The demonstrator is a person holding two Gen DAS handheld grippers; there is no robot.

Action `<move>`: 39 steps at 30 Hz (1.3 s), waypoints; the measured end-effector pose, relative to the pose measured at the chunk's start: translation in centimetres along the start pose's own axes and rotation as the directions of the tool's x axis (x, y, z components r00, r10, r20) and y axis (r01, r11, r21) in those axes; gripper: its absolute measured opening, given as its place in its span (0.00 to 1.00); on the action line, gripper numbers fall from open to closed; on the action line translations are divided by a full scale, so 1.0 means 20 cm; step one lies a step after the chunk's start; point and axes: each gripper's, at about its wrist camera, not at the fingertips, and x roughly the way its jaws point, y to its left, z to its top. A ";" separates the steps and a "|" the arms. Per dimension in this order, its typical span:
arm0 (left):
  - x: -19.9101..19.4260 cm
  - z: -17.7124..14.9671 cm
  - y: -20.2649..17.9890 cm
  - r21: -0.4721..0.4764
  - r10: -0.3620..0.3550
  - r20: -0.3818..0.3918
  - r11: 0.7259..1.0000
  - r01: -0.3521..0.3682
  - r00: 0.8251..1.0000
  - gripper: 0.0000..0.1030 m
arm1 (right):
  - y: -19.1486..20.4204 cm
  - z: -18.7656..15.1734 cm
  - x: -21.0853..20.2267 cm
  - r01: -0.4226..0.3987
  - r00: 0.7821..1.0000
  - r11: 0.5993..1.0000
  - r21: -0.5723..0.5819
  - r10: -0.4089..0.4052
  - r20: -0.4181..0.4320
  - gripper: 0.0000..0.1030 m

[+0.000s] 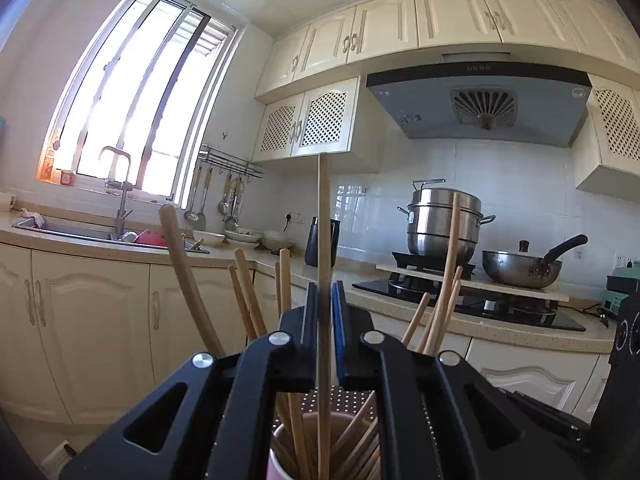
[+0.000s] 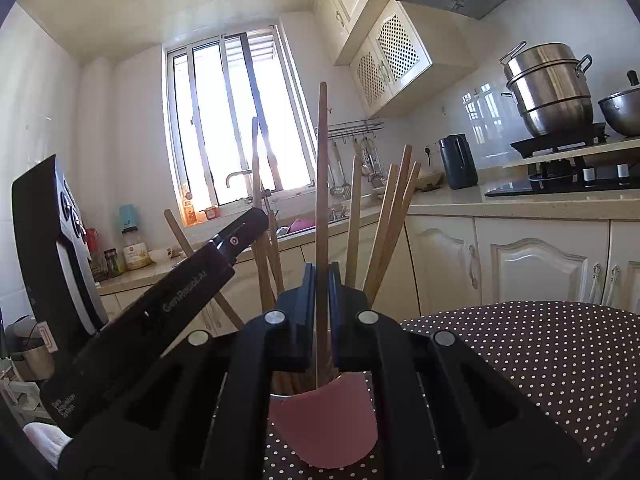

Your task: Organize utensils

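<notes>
Wooden sticks fill the pink cup (image 2: 322, 424) on the dotted tabletop (image 2: 540, 356). We hold one chopstick in each claw: our left claw (image 1: 325, 308) is clenched on an upright chopstick (image 1: 323, 216) whose lower end already sits inside the cup, and our right claw (image 2: 320, 280) is clenched on another (image 2: 321, 168) that also reaches down into the cup. We judge the risk to be crowding: the two claws are close, so a bump could tip the cup or jam a tip against the leaning sticks (image 2: 394, 216).
</notes>
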 end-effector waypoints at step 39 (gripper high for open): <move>-1.35 0.43 -0.19 0.173 0.030 -0.096 0.985 -0.013 0.995 0.70 | 0.82 0.19 -1.15 0.320 0.947 0.926 -0.198 -0.319 0.038 0.61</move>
